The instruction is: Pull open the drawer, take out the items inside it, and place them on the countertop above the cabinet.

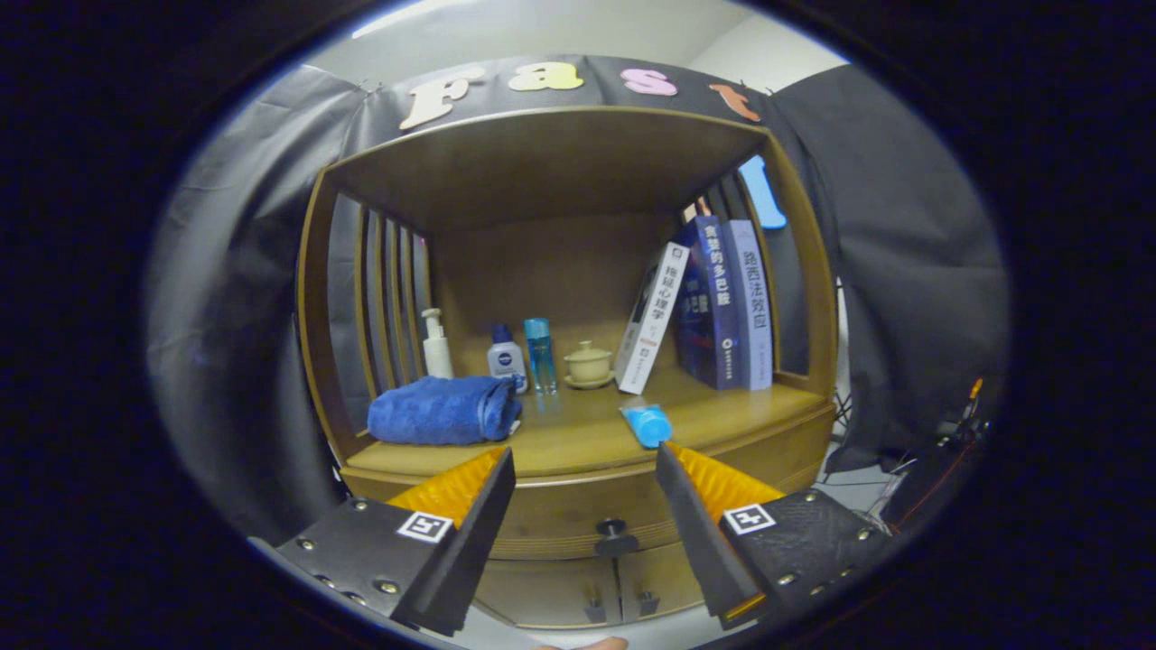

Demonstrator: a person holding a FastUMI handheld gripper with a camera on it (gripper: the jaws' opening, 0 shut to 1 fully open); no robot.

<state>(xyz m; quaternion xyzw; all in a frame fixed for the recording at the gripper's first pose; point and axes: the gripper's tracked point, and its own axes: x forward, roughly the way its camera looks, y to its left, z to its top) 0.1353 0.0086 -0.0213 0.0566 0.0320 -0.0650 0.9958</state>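
A wooden cabinet stands ahead of me. Its drawer (pixel 578 516) is closed, with a dark round knob (pixel 612 526) at the middle of its front. My gripper (pixel 585 454) is open, nothing between its fingers, held in front of the drawer front with the knob lower down between the two fingers. Above the drawer lies the countertop (pixel 587 424), a wooden shelf under a wooden roof. A small blue tube (pixel 648 424) lies on the countertop near its front edge, just beyond the right fingertip. What is inside the drawer is hidden.
On the countertop: a folded blue towel (pixel 444 411) at front left, a white pump bottle (pixel 437 346), a small white bottle (pixel 506 357), a slim blue bottle (pixel 540 354), a lidded cup (pixel 588 365), and three books (pixel 713 302) leaning right. Two cabinet doors (pixel 587 591) sit below the drawer.
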